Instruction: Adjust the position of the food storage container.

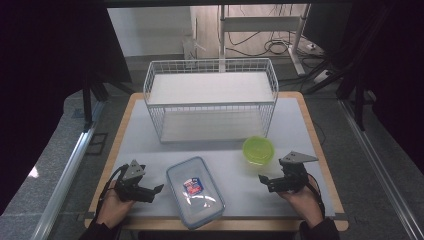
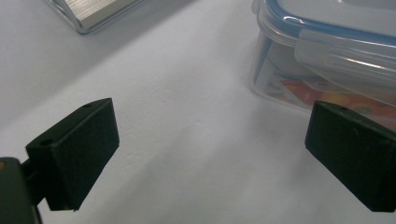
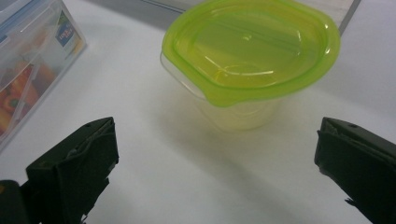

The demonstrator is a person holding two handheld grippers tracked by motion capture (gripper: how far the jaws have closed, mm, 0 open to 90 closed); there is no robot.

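From above, we take the clear lidded box (image 1: 195, 191) near the front of the worktop (image 1: 300, 125) as our landmark. Our left gripper (image 1: 150, 192) sits just left of the box, fingers spread wide and holding nothing. Our right gripper (image 1: 267, 182) lies well to the right of the box, fingers also wide and empty. A green-lidded tub (image 1: 258, 149) stands behind and to the right of the box, just ahead of the right gripper. A white wire rack (image 1: 210, 98) stands well behind the box.

Along the left gripper view, the box (image 2: 327, 51), its blue-sealed lid clipped shut, lies just beyond the right-hand one of our fingers (image 2: 355, 158), apart from it.

Along the right gripper view, the tub (image 3: 247, 60) stands upright between and beyond our wide fingers (image 3: 74, 172), with the box (image 3: 32, 65) at the left edge.
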